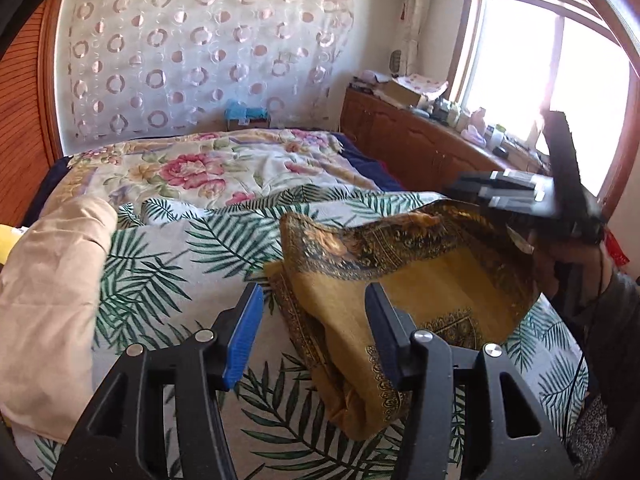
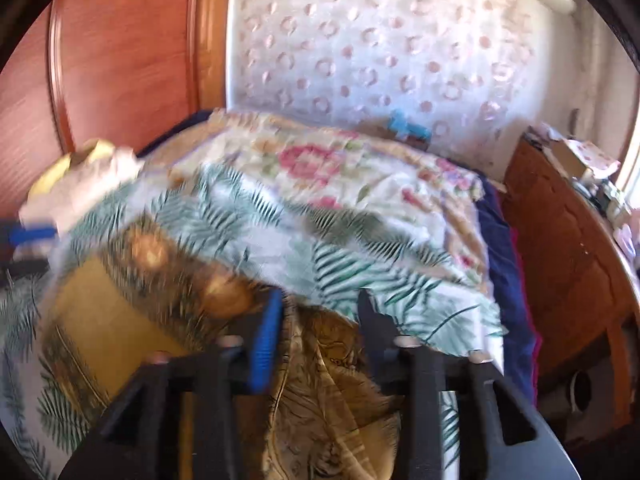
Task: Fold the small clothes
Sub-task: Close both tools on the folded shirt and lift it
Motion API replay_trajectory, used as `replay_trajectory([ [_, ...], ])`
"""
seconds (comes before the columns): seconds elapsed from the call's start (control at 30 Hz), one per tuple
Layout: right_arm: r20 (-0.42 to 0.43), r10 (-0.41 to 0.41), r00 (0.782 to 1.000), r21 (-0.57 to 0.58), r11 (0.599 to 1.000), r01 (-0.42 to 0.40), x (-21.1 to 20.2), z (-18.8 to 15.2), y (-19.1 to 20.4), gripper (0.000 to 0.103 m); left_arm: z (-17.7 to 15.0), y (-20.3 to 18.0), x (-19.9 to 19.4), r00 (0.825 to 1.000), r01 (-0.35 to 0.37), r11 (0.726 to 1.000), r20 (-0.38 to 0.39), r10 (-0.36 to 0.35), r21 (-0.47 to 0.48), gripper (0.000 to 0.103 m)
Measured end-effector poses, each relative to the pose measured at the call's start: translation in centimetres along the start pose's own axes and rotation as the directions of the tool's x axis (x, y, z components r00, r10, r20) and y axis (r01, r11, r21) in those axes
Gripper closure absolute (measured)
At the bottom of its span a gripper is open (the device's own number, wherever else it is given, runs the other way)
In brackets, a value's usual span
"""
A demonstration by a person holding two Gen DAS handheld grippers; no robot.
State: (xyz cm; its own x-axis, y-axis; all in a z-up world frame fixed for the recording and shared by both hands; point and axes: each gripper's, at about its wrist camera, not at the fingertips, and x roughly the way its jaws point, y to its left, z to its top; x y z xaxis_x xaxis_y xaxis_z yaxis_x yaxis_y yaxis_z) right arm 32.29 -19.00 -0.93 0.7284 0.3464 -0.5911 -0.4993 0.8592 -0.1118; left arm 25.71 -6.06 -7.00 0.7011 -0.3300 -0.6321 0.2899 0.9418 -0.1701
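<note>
Cloth: mustard patterned cloth [image 1: 400,280] lies half-folded on our leaf-print sheet [image 1: 160,264], far flap draped over toward 12 o'clock; we judge fold just laid.
L gripper [image 1: 312,332]: jaws apart, nothing pinched; cloth edge under gap, approx 1 o'clock.
R gripper [image 2: 318,340]: jaws apart, cloth beneath, not clamped.
Pose: both tilt down over bed; R hand [image 1: 576,264] at 3 o'clock in L view.
Why: we reckon released so fold settles.

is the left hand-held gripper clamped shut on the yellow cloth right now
No, the left hand-held gripper stands open, its pads clear of the yellow cloth.
</note>
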Motion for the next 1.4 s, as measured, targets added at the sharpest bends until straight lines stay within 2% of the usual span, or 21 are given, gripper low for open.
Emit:
replay_trajectory([
  [0.07, 0.058, -0.022, 0.998, 0.04, 0.999, 0.02, -2.0, 0.6, -1.0, 0.046, -0.3, -0.6, 0.6, 1.0, 0.0, 1.0, -0.02, 0.0, 0.017, 0.049],
  [0.13, 0.084, -0.058, 0.995, 0.059, 0.997, 0.053, -4.0, 0.5, -1.8, 0.046, -0.6, -1.1, 1.1, 0.999, -0.001, 0.999, -0.041, 0.002, 0.032, 0.049],
  [0.33, 0.02, -0.022, 1.0, 0.052, 0.998, 0.021, -7.8, -2.5, -2.2, 0.046, -1.2, -1.5, 2.1, 0.996, -0.015, 0.999, -0.082, 0.019, 0.05, 0.049],
  [0.43, -0.047, -0.022, 0.999, 0.052, 0.998, 0.024, -7.7, -3.9, -2.7, 0.046, -1.3, -1.3, 2.5, 0.995, -0.026, 0.999, -0.093, 0.03, 0.042, 0.049],
  [0.53, -0.108, -0.063, 0.992, 0.078, 0.994, 0.072, -6.5, -4.6, -3.8, 0.045, -1.1, -0.8, 3.1, 0.993, -0.035, 0.999, -0.11, 0.039, 0.032, 0.049],
  [0.6, -0.137, -0.069, 0.988, 0.121, 0.989, 0.086, -5.6, -4.8, -4.8, 0.037, -0.9, -0.5, 3.7, 0.992, -0.038, 0.999, -0.123, 0.041, 0.029, 0.049],
  [0.67, -0.143, -0.035, 0.989, 0.173, 0.983, 0.06, -4.6, -4.8, -5.6, 0.028, -0.7, -0.3, 4.2, 0.99, -0.042, 0.999, -0.137, 0.045, 0.024, 0.049],
  [0.77, -0.15, 0.012, 0.989, 0.228, 0.973, 0.023, -3.4, -5.0, -6.4, 0.026, -0.4, 0.2, 4.9, 0.987, -0.025, 1.0, -0.161, 0.024, 0.001, 0.049],
  [0.97, -0.145, 0.039, 0.989, 0.258, 0.966, -0.001, -2.9, -5.7, -7.0, 0.024, -0.2, 1.3, 6.0, 0.98, 0.038, 0.995, -0.192, -0.056, -0.095, 0.049],
  [1.03, -0.141, 0.055, 0.988, 0.264, 0.964, -0.016, -2.9, -6.3, -7.2, 0.024, -0.3, 1.4, 6.1, 0.979, 0.055, 0.993, -0.188, -0.074, -0.107, 0.054],
  [1.1, -0.135, 0.085, 0.987, 0.278, 0.96, -0.045, -2.8, -6.8, -7.3, 0.029, -0.4, 1.2, 6.3, 0.978, 0.064, 0.992, -0.19, -0.084, -0.109, 0.058],
  [1.17, -0.126, 0.111, 0.986, 0.274, 0.959, -0.073, -3.2, -6.9, -7.3, 0.041, -0.4, 1.0, 6.3, 0.978, 0.068, 0.992, -0.19, -0.088, -0.107, 0.061],
  [1.2, -0.126, 0.124, 0.984, 0.273, 0.958, -0.086, -2.9, -6.9, -7.2, 0.043, -0.4, 0.9, 6.4, 0.978, 0.072, 0.992, -0.188, -0.091, -0.105, 0.064],
  [1.27, -0.123, 0.155, 0.98, 0.27, 0.956, -0.118, -2.7, -7.0, -7.2, 0.062, -0.3, 0.7, 6.4, 0.977, 0.082, 0.991, -0.186, -0.1, -0.104, 0.074],
  [1.3, -0.118, 0.164, 0.979, 0.267, 0.955, -0.127, -2.8, -7.0, -7.2, 0.066, -0.3, 0.6, 6.4, 0.977, 0.091, 0.99, -0.184, -0.109, -0.103, 0.084],
  [1.33, -0.111, 0.151, 0.982, 0.24, 0.963, -0.121, -2.8, -6.9, -6.8, 0.074, -0.2, 0.5, 6.3, 0.977, 0.096, 0.99, -0.181, -0.113, -0.099, 0.089],
  [1.4, -0.093, 0.112, 0.989, 0.17, 0.981, -0.095, -3.8, -6.8, -5.9, 0.08, -0.1, 0.1, 5.9, 0.979, 0.104, 0.992, -0.171, -0.114, -0.068, 0.094],
])
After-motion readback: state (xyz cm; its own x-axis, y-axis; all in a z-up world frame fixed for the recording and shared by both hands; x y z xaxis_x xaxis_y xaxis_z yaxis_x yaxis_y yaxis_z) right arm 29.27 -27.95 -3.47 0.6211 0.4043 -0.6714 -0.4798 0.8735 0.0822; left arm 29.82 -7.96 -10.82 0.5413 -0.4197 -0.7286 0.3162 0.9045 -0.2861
